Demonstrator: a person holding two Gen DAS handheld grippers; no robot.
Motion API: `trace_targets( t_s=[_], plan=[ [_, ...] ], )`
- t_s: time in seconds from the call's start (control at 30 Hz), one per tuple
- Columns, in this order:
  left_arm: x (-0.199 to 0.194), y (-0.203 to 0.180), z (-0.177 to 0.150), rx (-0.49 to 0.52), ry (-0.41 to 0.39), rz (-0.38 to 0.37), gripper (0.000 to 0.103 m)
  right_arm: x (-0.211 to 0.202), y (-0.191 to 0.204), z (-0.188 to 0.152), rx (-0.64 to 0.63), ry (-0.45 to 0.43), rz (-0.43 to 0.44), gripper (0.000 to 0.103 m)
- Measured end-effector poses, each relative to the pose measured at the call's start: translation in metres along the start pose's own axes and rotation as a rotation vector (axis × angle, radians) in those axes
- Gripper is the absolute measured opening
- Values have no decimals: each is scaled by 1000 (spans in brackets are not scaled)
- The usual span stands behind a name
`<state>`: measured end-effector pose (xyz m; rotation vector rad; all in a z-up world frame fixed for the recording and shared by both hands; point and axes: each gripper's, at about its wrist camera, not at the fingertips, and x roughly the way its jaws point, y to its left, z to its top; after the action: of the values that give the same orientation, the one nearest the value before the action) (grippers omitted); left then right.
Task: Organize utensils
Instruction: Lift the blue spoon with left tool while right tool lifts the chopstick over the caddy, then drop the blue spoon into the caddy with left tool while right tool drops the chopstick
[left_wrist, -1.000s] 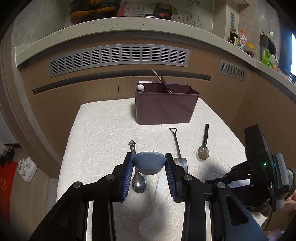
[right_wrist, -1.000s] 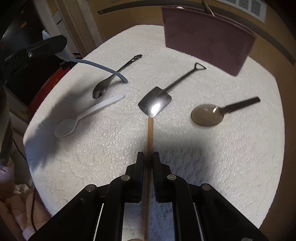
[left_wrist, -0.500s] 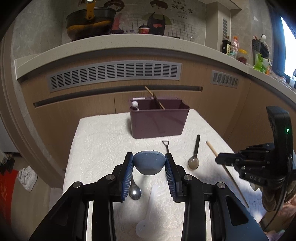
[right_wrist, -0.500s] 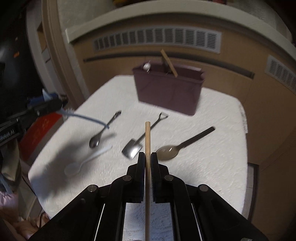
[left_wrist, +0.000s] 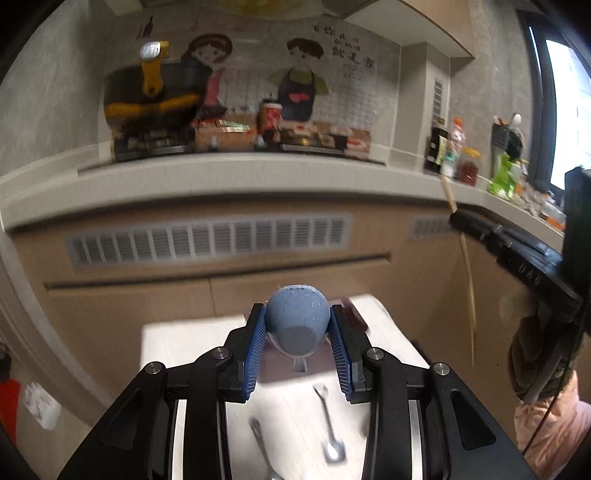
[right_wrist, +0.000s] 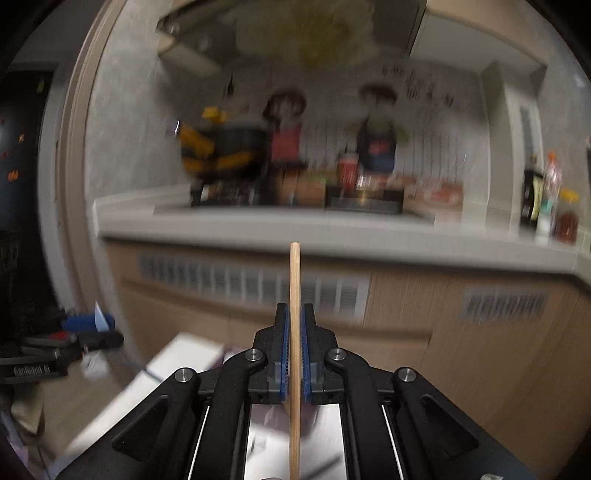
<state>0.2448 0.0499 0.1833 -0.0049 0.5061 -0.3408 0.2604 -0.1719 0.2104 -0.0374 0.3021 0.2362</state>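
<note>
Left gripper (left_wrist: 298, 334) clamps the bowl of a blue spoon (left_wrist: 297, 319) between its two blue pads; the rounded bowl stands up above the fingertips. In this left wrist view the gripper is held high over a table with a white textured cloth (left_wrist: 192, 343). On the cloth below, between the black finger arms, lie a small shovel-shaped metal spoon (left_wrist: 330, 424) and, to its left, the handle of another metal spoon (left_wrist: 258, 439); both are blurred. Only a dark red corner of the utensil box (left_wrist: 356, 315) shows just behind the right pad, near the far edge of the table. Beyond this edge there is a wooden cabinet front with a long vent grille (left_wrist: 207, 240), and above it a grey countertop (left_wrist: 221, 173) with pots and packets. At the right side the right gripper (left_wrist: 456, 216) is in the air beside the table, with a thin wooden chopstick (left_wrist: 467, 266) hanging from it down toward the table's right edge; the space between the two grippers is free.

In the right wrist view the right gripper (right_wrist: 295, 325) is closed tightly on the wooden chopstick (right_wrist: 294, 280), which runs straight up between the pads and ends in front of the countertop (right_wrist: 258, 225) edge. The picture is strongly blurred. At the lower left one corner of the white cloth (right_wrist: 188, 354) is visible, and further left the left gripper (right_wrist: 92, 338) with the pale blue spoon handle (right_wrist: 99, 317).
</note>
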Motion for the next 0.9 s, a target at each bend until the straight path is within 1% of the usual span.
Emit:
trace_targets(
  t_s=[0.07,0.17,0.2,0.3,0.37,0.43,0.53,0.73,0.9],
  plan=[
    [10,4,18,0,-14,4,35,12,-5,18,33,-39,-11,6],
    [28,12,33,-12,-16,-9,35,34,-12,32,75,-74,-36,6],
    [32,14,36,-14,-16,-8,35,43,-13,34,86,-72,-29,6],
    [53,23,42,-32,-7,-16,35,69,-15,31,93,-79,-57,6],
    [69,28,40,-44,7,-27,35,81,-13,24,91,-65,-68,6],
    [85,32,35,-52,26,-33,35,102,-11,14,90,-36,-67,6],
    [111,40,27,-68,67,-48,35,127,-11,0,92,-1,-77,6],
    [150,52,9,-100,132,-65,35,163,-10,-27,84,22,-136,6],
    [180,52,-9,-126,196,-80,35,187,-13,-55,94,114,-111,6]
  ],
)
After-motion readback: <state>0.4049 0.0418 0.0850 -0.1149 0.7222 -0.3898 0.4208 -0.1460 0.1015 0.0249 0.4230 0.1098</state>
